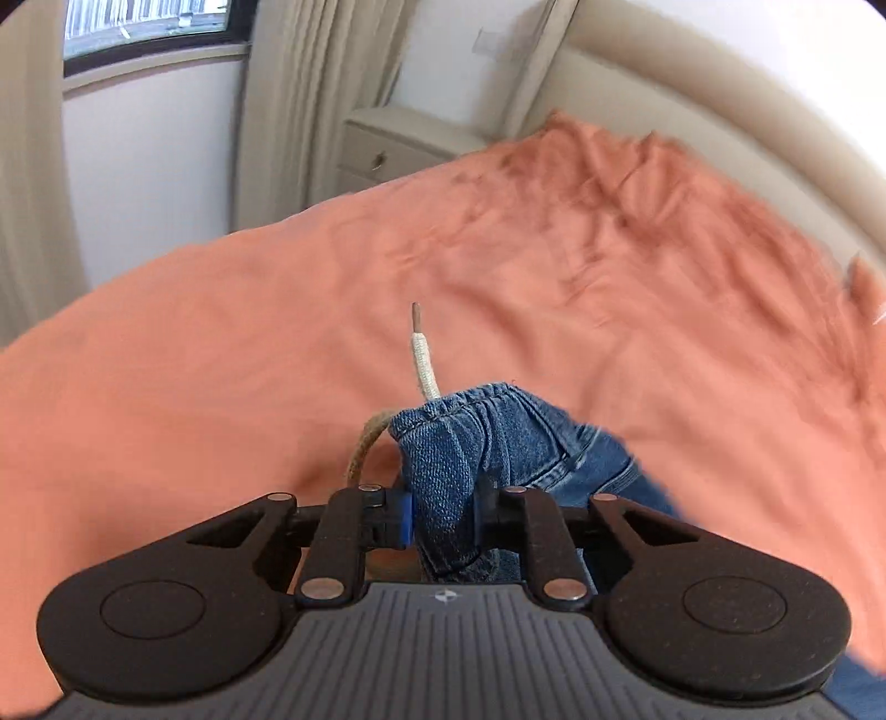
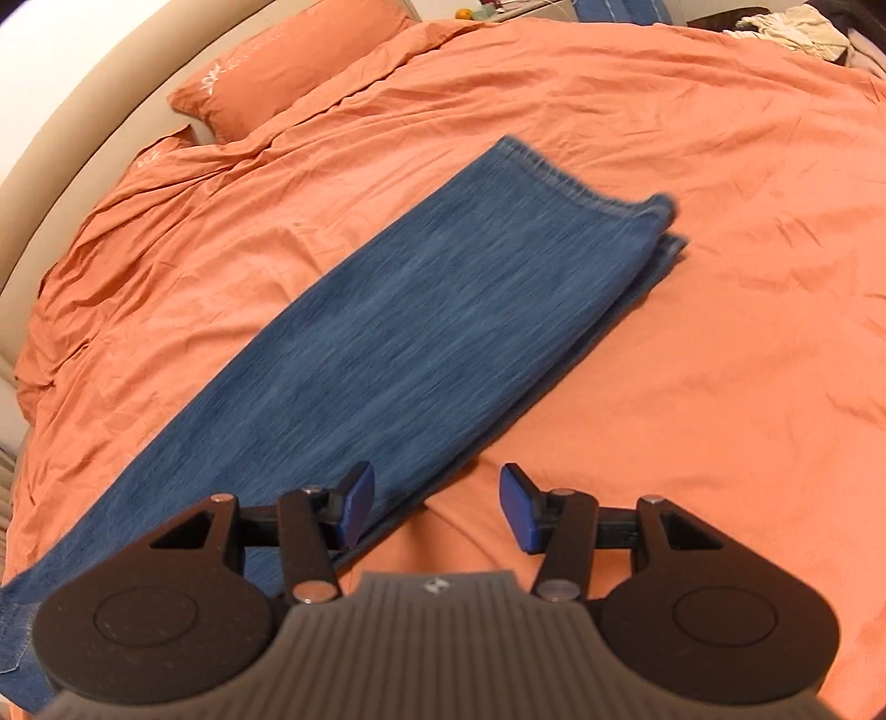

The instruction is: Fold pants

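Blue denim pants (image 2: 421, 332) lie stretched diagonally across the orange bed cover (image 2: 692, 332), legs stacked, hems at the far end. My right gripper (image 2: 437, 509) is open and empty, hovering over the near edge of the pant legs; its left finger is above the denim, its right finger above the cover. My left gripper (image 1: 443, 515) is shut on the bunched elastic waistband (image 1: 454, 448) of the pants, lifted above the bed. A cream drawstring (image 1: 423, 360) with a brown tip sticks up from the waistband.
Two orange pillows (image 2: 288, 72) lie at the beige headboard (image 2: 72, 111). A bedside cabinet (image 1: 387, 149) and curtains (image 1: 293, 105) stand beyond the bed's far side. Clothes (image 2: 797, 27) are piled at the bed's far corner.
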Demonstrator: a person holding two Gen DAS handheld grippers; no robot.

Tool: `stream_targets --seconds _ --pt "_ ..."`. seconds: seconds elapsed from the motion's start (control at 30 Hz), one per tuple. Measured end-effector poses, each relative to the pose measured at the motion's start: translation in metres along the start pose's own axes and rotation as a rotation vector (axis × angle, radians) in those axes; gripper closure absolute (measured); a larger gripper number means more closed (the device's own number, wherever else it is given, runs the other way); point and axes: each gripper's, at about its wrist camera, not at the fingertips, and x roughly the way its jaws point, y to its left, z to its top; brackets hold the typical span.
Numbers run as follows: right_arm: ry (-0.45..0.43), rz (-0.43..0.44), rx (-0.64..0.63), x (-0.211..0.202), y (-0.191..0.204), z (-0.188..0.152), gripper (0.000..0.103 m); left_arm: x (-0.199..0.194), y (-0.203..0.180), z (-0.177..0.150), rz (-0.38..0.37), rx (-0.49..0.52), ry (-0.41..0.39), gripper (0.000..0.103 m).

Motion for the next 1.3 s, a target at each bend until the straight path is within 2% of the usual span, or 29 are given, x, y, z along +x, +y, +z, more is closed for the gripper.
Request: stream_targets --seconds 0.1,0.17,0.27,0.33,0.4,0.53,0.6,0.63,0.67,0.7,0.73,0.77,0.8,0.87,0.9,1.0,1.1,1.2,1.3 --pt "0.002 -0.02 0.006 0.001 -0.006 0.001 0.055 0.029 0.007 -0.017 0.057 0.025 0.072 0.082" --pt "0.002 -0.027 0.013 0.001 -0.01 0.002 0.055 0.042 0.012 -0.026 0.066 0.02 0.098 0.078" --pt "-0.003 -0.023 -0.017 -0.004 -0.009 0.004 0.055 0.052 0.021 -0.027 0.04 0.005 0.145 0.06" --pt "-0.016 -0.028 -0.058 -0.009 -0.007 0.004 0.055 0.044 0.026 -0.021 0.023 0.048 0.137 0.045" --pt "-0.031 -0.026 -0.09 -0.012 -0.002 0.005 0.055 0.03 0.028 -0.014 0.007 0.104 0.122 0.039" --pt "-0.034 -0.015 -0.135 -0.01 0.007 0.007 0.055 0.006 0.017 0.005 0.004 0.212 0.071 0.039" --pt "-0.038 -0.021 -0.152 -0.007 0.013 0.008 0.055 0.001 0.002 0.015 -0.04 0.263 0.054 0.042" --pt "-0.042 -0.03 -0.161 -0.005 0.017 0.008 0.056 -0.002 -0.005 0.018 -0.084 0.284 0.065 0.053" --pt "-0.045 -0.04 -0.175 -0.004 0.02 0.009 0.057 -0.001 -0.014 0.02 -0.124 0.297 0.082 0.058" --pt "-0.046 -0.052 -0.195 -0.001 0.024 0.009 0.057 0.001 -0.022 0.019 -0.148 0.307 0.099 0.07" --pt "-0.047 -0.068 -0.22 0.001 0.028 0.011 0.06 0.005 -0.032 0.017 -0.157 0.32 0.112 0.075" --pt "-0.049 -0.084 -0.244 0.003 0.031 0.012 0.064 0.01 -0.042 0.015 -0.161 0.339 0.115 0.075" --pt "-0.05 -0.093 -0.261 0.004 0.034 0.014 0.065 0.016 -0.051 0.012 -0.158 0.356 0.111 0.076" --pt "-0.046 -0.102 -0.285 0.007 0.037 0.02 0.078 0.034 -0.068 0.007 -0.159 0.388 0.122 0.08" --pt "-0.044 -0.113 -0.295 0.008 0.037 0.023 0.081 0.044 -0.074 0.004 -0.151 0.391 0.126 0.081" --pt "-0.039 -0.155 -0.329 0.015 0.035 0.035 0.082 0.073 -0.083 -0.002 -0.104 0.377 0.146 0.086" --pt "-0.04 -0.189 -0.345 0.026 0.029 0.05 0.083 0.102 -0.081 -0.005 -0.065 0.354 0.195 0.097" --pt "-0.038 -0.218 -0.355 0.04 0.024 0.065 0.083 0.118 -0.08 -0.006 -0.062 0.32 0.214 0.097" --pt "-0.052 -0.229 -0.33 0.047 0.015 0.083 0.082 0.116 -0.091 -0.008 -0.026 0.373 0.198 0.097"
